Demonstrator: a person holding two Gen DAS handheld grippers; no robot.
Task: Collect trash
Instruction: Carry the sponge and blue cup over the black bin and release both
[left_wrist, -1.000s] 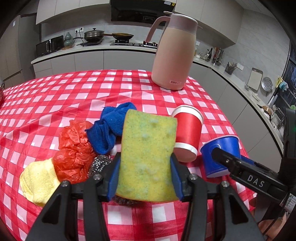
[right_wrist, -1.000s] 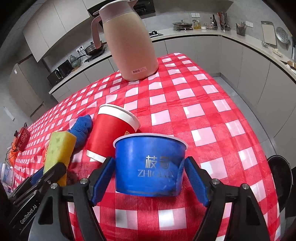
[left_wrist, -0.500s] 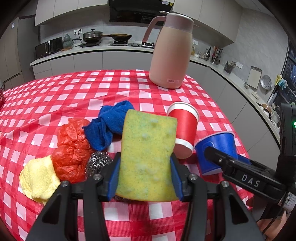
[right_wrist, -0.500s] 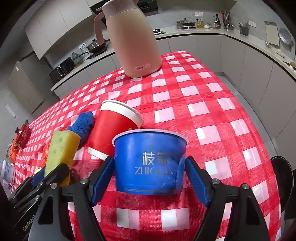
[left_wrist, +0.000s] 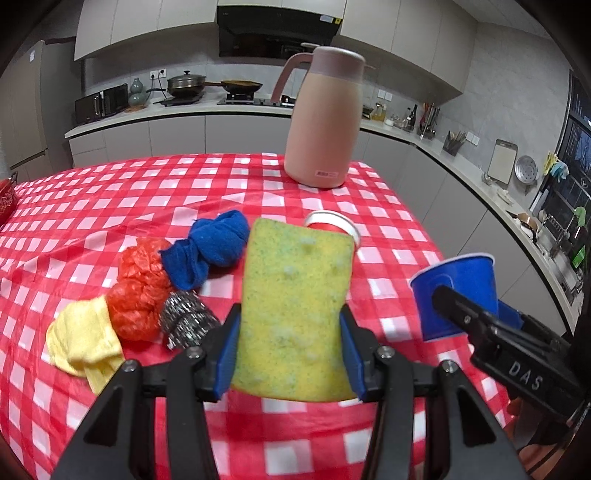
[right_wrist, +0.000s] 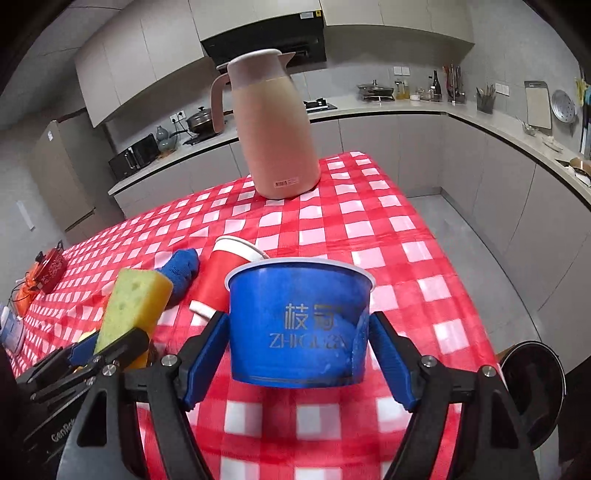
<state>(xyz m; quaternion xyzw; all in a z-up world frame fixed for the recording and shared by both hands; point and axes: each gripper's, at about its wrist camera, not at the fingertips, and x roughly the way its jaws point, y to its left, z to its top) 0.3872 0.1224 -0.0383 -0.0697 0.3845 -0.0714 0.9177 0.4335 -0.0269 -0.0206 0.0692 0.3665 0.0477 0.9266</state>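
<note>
My left gripper (left_wrist: 290, 352) is shut on a yellow-green sponge (left_wrist: 295, 314) and holds it upright above the checked table; the sponge also shows in the right wrist view (right_wrist: 133, 306). My right gripper (right_wrist: 297, 354) is shut on a blue paper cup (right_wrist: 299, 321), lifted off the table; the cup also shows in the left wrist view (left_wrist: 456, 291). A red paper cup (right_wrist: 225, 280) stands tilted on the table behind both. On the table lie a blue cloth (left_wrist: 208, 251), crumpled orange plastic (left_wrist: 142, 288), a steel scourer (left_wrist: 186, 321) and a yellow cloth (left_wrist: 83, 341).
A tall pink thermos jug (left_wrist: 325, 118) stands at the far side of the red-and-white checked table (left_wrist: 110, 206). A black round bin (right_wrist: 532, 384) sits on the floor by the table's right edge. Kitchen counters run behind and to the right.
Both grippers have risen and pulled back with their loads; the blue cup has moved right, away from the red cup. The items on the table have not moved.
</note>
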